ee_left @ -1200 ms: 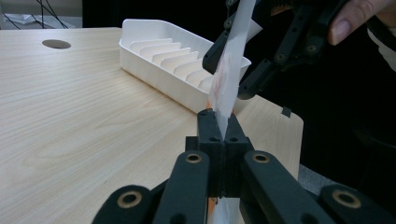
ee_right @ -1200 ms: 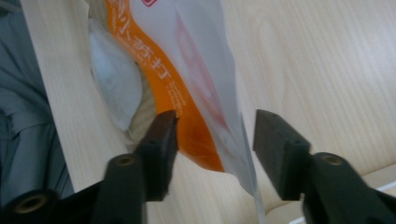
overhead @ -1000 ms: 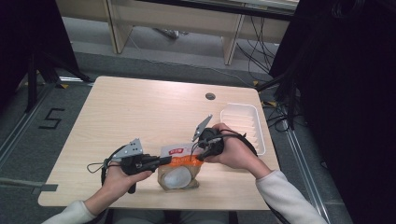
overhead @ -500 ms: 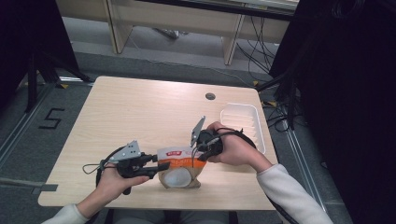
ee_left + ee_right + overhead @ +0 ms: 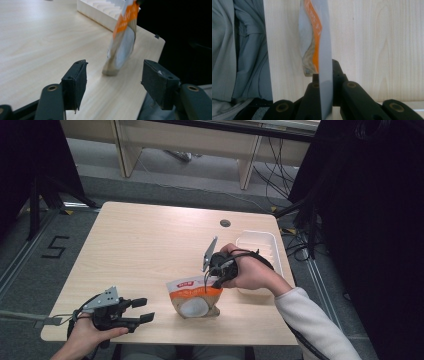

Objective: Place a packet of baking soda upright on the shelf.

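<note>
My left fingers [image 5: 144,310] have just opened off the pouch [image 5: 194,296] and retreated lower left; my right fingers [image 5: 214,281] alone pinch its top, keeping it upright.

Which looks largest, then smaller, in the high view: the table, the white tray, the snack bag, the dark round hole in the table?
1. table
2. white tray, only slightly larger than the bag, and a hand covers part of it
3. snack bag
4. round hole
</note>
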{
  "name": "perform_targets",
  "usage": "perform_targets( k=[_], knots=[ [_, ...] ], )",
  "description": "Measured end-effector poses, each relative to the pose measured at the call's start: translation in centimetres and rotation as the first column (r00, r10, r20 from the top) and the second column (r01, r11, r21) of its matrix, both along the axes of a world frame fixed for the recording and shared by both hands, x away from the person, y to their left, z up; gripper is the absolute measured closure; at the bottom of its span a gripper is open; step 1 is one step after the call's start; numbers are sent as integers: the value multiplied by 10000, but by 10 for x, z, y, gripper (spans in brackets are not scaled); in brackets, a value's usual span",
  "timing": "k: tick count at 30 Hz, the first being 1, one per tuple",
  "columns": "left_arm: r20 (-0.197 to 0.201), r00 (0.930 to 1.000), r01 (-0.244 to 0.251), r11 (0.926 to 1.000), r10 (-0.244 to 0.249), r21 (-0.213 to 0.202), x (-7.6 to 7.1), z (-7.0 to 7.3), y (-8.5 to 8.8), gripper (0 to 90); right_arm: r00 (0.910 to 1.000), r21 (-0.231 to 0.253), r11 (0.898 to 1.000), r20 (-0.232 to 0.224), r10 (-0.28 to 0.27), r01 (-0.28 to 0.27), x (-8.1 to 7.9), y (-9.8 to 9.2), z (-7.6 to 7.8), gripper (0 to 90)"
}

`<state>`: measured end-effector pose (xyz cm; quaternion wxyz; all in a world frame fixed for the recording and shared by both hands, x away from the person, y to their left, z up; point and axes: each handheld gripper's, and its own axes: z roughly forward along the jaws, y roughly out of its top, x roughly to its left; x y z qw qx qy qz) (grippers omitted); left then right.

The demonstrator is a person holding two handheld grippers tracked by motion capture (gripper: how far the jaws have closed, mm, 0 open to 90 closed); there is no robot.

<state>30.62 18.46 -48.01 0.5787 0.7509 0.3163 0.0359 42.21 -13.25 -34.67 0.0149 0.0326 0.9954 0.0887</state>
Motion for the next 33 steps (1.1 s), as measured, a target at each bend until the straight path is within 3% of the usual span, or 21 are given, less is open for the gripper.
perform_targets(
  k=[5, 8, 10, 13, 14, 15, 19, 22, 23, 24, 25, 26, 27, 29, 33],
  knots=[
    [-126, 9999, -117, 9999, 118, 38, 2, -2, -2, 340, 10000, -79, 10000, 74, 0, 1, 4, 1, 6, 900],
    [-188, 9997, -165, 9998, 164, -89, 2, -2, -2, 337, 9989, 51, 9993, 293, 358, -360, 7, 1, 10, 900],
    [-211, 9996, -200, 9997, 197, -167, 2, -2, -2, 335, 9998, -73, 10000, 214, 7, -5, 6, 0, 12, 900],
    [-142, 9998, -172, 9995, 169, -246, 3, -2, -2, 334, 9997, -99, 9999, 226, 57, -55, 7, -1, 14, 900],
    [-91, 9998, -190, 9997, 189, -155, 3, -2, -1, 333, 9984, -49, 9991, 374, 424, -423, 10, -1, 16, 900],
    [-95, 9998, -187, 9997, 185, -170, 3, -2, -1, 333, 9995, -159, 9998, 308, 76, -71, 9, -1, 18, 900],
    [-163, 9995, -275, 9992, 270, -276, 4, -1, -1, 332, 9995, -282, 9996, 306, -81, 89, 11, -1, 24, 900],
    [-22, 9997, -240, 9994, 240, -239, 5, -1, 0, 331, 9985, -264, 9992, 440, 324, -312, 17, -2, 26, 900],
    [-180, 9989, -437, 9987, 432, -268, 4, -1, 0, 331, 9992, -323, 9994, 379, -93, 105, 16, -3, 28, 900],
    [-100, 9995, -305, 9992, 302, -267, 5, -1, 1, 331, 9988, -235, 9995, 456, -181, 192, 20, -5, 31, 900],
    [-100, 9995, -305, 9992, 302, -267, 5, -1, 1, 331, 9986, -185, 9998, 532, 54, -44, 22, -6, 32, 900],
    [22, 9997, -225, 9995, 226, -203, 6, -1, 2, 330, 9986, -215, 9992, 426, -326, 335, 21, -7, 34, 900],
    [-69, 9995, -310, 9992, 308, -238, 5, -2, 1, 329, 9987, -110, 9999, 501, -12, 17, 23, -7, 34, 900],
    [-151, 9991, -389, 9989, 385, -255, 5, -2, 1, 328, 9980, -107, 9992, 521, -368, 374, 24, -10, 38, 900],
    [-145, 9990, -414, 9990, 411, -174, 5, -2, 0, 319, 9970, -110, 9984, 545, -551, 558, 27, -12, 44, 900]
  ],
)
